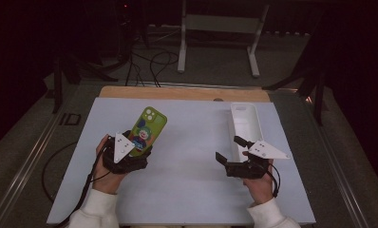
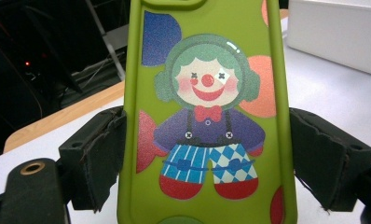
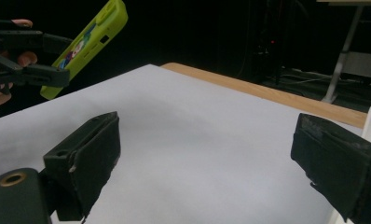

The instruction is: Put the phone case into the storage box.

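Looks like a lab/recording rig: dark room, white table [image 1: 187,190], loose cables on the floor [image 1: 151,64], metal stand [image 1: 220,28] behind.

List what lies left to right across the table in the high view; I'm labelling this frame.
Left gripper → green clown phone case clamped in it → right gripper, jaws open → white tray.

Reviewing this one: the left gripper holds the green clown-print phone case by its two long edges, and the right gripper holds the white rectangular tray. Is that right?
Not quite. The left gripper does clamp the green clown-print phone case by its long edges, but the right gripper holds nothing: the right gripper view shows its jaws open over bare table, with the white rectangular tray beside it.
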Demonstrator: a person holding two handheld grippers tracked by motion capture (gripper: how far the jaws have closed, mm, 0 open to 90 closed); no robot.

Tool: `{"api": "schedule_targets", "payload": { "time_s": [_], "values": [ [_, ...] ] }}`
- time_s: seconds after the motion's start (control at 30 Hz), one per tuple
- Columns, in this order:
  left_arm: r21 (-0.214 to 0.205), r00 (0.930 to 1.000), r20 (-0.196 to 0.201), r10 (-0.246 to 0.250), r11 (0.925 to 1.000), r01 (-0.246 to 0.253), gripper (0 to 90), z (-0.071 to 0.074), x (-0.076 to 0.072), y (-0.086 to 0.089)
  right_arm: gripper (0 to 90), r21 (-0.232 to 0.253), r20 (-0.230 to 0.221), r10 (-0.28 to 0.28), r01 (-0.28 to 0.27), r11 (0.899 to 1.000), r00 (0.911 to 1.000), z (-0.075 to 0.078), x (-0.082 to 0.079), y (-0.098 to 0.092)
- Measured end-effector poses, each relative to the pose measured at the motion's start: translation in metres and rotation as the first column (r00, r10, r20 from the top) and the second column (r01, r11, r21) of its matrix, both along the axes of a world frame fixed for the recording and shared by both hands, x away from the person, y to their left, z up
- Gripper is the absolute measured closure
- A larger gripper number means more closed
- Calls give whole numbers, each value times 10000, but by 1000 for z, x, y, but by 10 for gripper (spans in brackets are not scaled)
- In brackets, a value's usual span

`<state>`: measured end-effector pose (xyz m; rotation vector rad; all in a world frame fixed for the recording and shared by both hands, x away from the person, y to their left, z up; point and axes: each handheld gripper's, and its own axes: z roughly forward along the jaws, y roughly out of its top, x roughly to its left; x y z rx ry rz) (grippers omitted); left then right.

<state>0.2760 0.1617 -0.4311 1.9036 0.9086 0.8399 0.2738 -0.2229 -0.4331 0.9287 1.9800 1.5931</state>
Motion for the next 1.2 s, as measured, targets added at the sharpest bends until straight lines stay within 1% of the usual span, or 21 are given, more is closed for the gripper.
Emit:
{"api": "schedule_targets", "payload": {
  "time_s": [0.23,0.27,0.4,0.57,0.6,0.7,0.83,1.03,1.2],
  "values": [
    [-36,9999,-46,-128,9999,128,161,0,1,-6,82,33,86,50,-51,10000,9999,1,0,3],
    [15,9999,-56,-139,9999,139,161,0,1,-6,82,48,70,93,-94,9999,9999,1,0,4],
    [-74,9998,-41,-201,9998,200,161,0,1,-10,82,84,13,105,-105,9999,9999,2,1,6],
    [-42,9996,-51,-284,9996,284,161,-1,1,-13,82,162,-15,139,-139,9998,9999,3,1,9],
    [40,9995,-24,-324,9995,324,161,1,1,-16,82,157,-4,150,-150,9998,9999,3,1,10],
    [-34,9991,68,-430,9991,430,161,3,1,-21,82,181,-12,165,-165,9997,9999,4,2,12],
    [-81,9983,86,-572,9983,572,161,5,2,-27,82,153,-13,206,-205,9997,9998,5,2,14],
    [-36,9973,69,-733,9973,733,161,4,2,-35,82,170,-35,217,-216,9996,9998,7,4,16],
    [-55,9966,61,-823,9966,824,161,3,3,-39,82,319,-124,304,-299,9990,9995,9,6,19]
  ]
}}
